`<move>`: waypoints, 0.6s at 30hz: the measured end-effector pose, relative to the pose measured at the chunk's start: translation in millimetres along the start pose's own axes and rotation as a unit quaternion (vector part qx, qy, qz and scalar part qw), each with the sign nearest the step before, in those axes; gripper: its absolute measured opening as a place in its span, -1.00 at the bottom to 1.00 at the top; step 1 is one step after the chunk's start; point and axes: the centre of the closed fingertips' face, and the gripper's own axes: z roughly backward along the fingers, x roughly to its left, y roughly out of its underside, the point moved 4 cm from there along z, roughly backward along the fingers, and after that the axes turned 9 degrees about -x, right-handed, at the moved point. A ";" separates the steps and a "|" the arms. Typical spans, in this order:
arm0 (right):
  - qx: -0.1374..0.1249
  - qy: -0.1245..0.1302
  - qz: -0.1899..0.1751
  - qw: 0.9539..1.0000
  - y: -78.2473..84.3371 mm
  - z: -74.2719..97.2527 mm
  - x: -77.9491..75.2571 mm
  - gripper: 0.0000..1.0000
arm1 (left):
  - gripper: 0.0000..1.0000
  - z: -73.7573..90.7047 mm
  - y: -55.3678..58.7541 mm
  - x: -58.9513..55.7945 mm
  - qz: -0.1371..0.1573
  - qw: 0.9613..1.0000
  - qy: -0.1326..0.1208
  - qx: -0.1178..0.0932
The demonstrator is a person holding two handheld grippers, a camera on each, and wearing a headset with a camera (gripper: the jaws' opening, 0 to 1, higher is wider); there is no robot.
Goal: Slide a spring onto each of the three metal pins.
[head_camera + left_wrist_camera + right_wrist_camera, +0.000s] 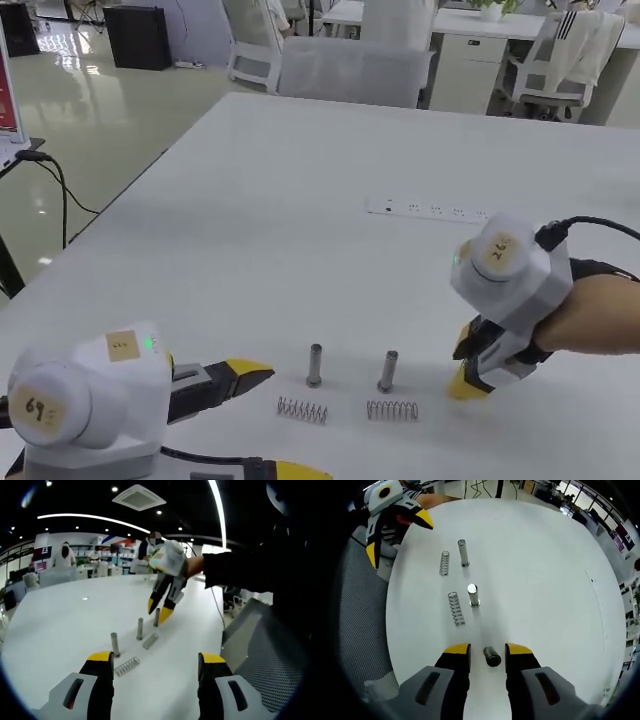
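1. The right gripper (488,649) has its fingers (457,655) parted and clasps nothing. The first pin (492,656) stands in the gap between the yellow tips, with a sliver of the white surface (545,580) showing on each side of it.
2. The first pin stands upright and is seen almost end-on at the bottom centre of the right gripper view. Its shaft looks ribbed like a coil, but it is too small to be sure.
3. Higher in that frame, the second pin (473,595) and the third pin (463,552) also stand upright with bare shafts. The row of three runs up toward the upper left.
4. Just left of the second pin lies the near spring (455,608), and left of the third pin lies the far spring (444,562). Both lie flat and clear of the pins, with their long axes running up and down the frame, along the row.
5. In the head view, the two springs lie at lower centre with their long axes left to right, each just below a bare pin.
6. The left gripper (156,656) has its fingers spread wide and holds nothing. In the left gripper view, the far spring lies just past the left yellow tip, angled toward the upper right.
7. A power strip (430,210) lies flat right of centre in the head view, well apart from the pins.
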 end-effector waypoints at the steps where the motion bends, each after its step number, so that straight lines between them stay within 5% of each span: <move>1: -0.006 -0.003 -0.001 1.000 -4.3 1.1 1.9 -0.47 | 0.27 0.0 -0.1 0.1 0.000 1.000 0.000 0.000; 18: -0.022 -0.048 0.018 0.998 -26.6 -10.9 29.5 -0.55 | 0.26 0.7 -0.6 -0.1 -0.002 1.000 -0.001 -0.002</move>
